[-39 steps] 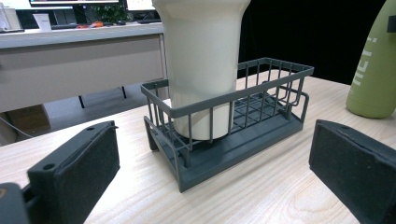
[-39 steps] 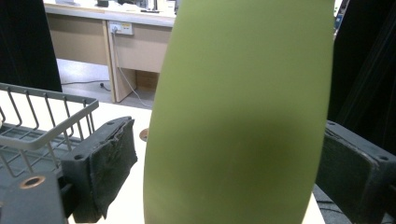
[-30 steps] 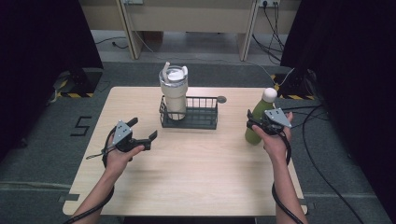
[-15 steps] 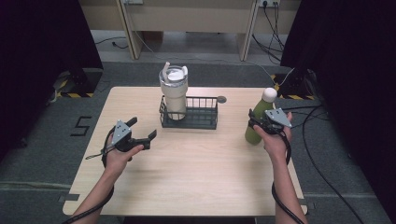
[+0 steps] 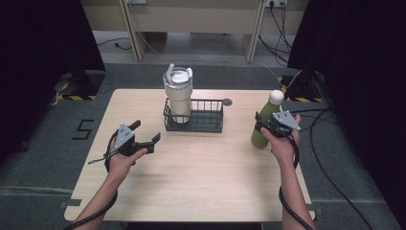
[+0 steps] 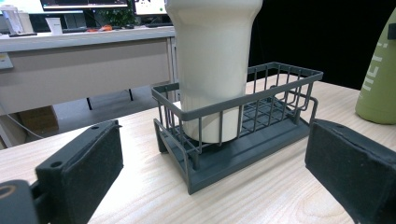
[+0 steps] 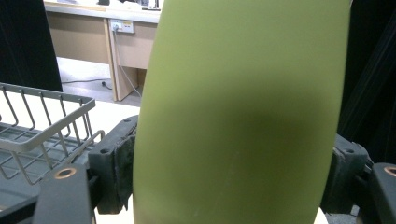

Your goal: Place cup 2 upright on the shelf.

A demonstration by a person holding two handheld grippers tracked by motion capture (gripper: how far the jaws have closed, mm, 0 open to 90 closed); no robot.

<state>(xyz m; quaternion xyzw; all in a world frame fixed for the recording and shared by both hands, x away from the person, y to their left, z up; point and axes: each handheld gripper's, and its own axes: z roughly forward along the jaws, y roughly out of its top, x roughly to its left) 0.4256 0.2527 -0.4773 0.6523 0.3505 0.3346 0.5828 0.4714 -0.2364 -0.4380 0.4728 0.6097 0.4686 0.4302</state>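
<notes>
Both pads of the right gripper point(image 5: 266, 127), which have just been closing, are pressed on the green bottle point(image 5: 264, 128) standing right of the wire basket point(image 5: 194, 116); its smooth, stiff, probably slippery body is best clamped mid-height.

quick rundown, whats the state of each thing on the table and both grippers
green bottle: upright on the table, capped, clamped in the right gripper
right gripper: just closed, shut on the bottle
left gripper: open, holding nothing
white tumbler: upright in the rack's left end, lid on
wire rack: flat on the table, right end free
</notes>
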